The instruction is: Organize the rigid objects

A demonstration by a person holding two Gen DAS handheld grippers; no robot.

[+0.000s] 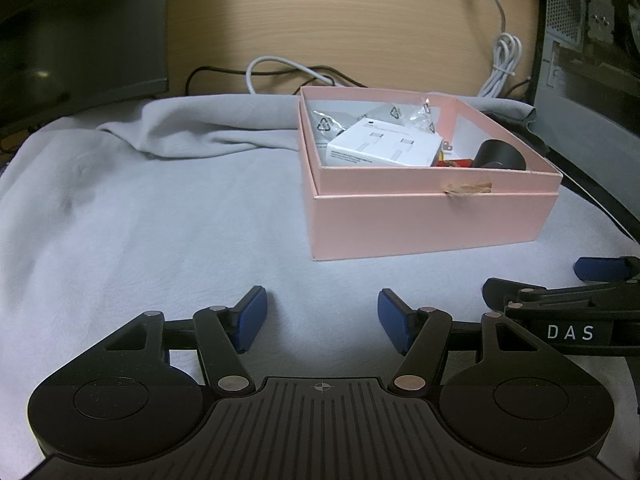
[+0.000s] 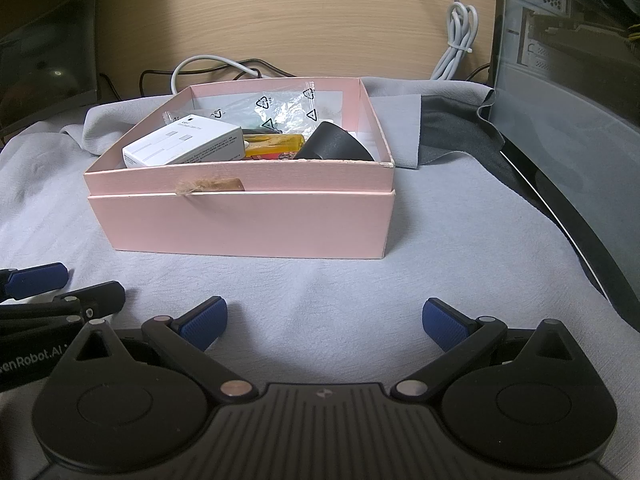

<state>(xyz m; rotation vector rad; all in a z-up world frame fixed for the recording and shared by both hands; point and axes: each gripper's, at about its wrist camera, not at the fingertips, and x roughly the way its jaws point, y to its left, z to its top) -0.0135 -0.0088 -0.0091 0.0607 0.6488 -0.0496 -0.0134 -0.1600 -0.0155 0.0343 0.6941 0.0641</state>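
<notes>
Your left gripper [image 1: 320, 322] stands with its jaws wide apart and nothing between the blue pads [image 1: 250, 320]; only bare grey cloth [image 1: 160, 220] lies under the gap. Your right gripper [image 2: 324, 326] is likewise spread wide and holds nothing. In the left wrist view the right gripper shows at about 3 o'clock, low on the cloth, just beside yours and apart from the box. The pink box [image 1: 432, 220] sits open on the cloth, at roughly 1 o'clock from the left gripper and at 11 o'clock from the right one, near both and touched by neither. Its upper part appears nested in a slightly wider lower part, with a torn brown tape patch [image 2: 210, 186] on the near wall. Inside you have a white carton [image 2: 184, 142] toward the left, tilted; a yellow item [image 2: 276, 144] beside it, its kind unclear; a black rounded object [image 2: 334, 144] at the right; and clear plastic bags [image 2: 280, 110] at the back. A white cable [image 1: 500, 64] lies coiled against the wooden panel [image 1: 320, 20] behind, at 12 to 1 o'clock. A dark cloth [image 2: 452, 128] lies right of the box.
</notes>
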